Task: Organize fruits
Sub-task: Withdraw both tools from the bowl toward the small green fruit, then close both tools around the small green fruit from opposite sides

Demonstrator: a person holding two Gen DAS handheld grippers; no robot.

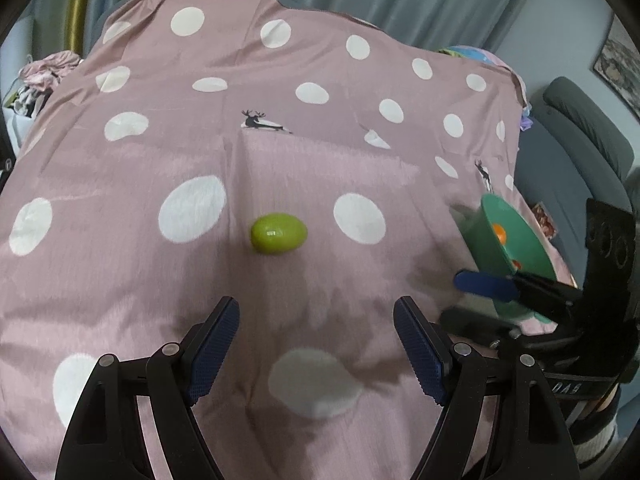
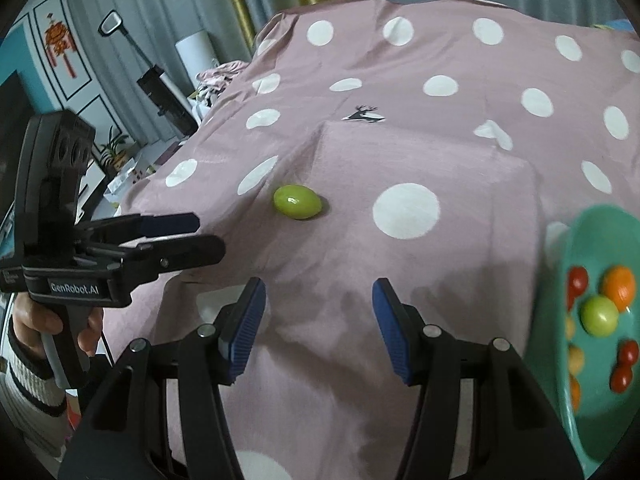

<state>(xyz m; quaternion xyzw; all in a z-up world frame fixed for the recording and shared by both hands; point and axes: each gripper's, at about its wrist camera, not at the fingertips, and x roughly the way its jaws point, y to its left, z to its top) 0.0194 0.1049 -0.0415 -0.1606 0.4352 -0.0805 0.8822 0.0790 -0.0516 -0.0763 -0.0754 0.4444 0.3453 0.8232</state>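
A green oval fruit (image 1: 279, 233) lies alone on the pink dotted cloth (image 1: 320, 168), ahead of my left gripper (image 1: 316, 320), which is open and empty. It also shows in the right wrist view (image 2: 297, 201), ahead and left of my right gripper (image 2: 319, 300), also open and empty. A teal bowl (image 2: 584, 248) at the right holds several small fruits: red ones, an orange one (image 2: 619, 287) and a green one (image 2: 599, 315). The bowl shows in the left wrist view (image 1: 496, 220), with the right gripper (image 1: 486, 285) in front of it. The left gripper (image 2: 200, 232) shows at the left of the right wrist view.
The cloth covers a raised, uneven surface with folds and falls away at its edges. A grey chair (image 1: 580, 136) stands to the right. Clutter, a white roll (image 2: 196, 56) and a dark stand (image 2: 160, 92) lie beyond the left edge. Curtains hang behind.
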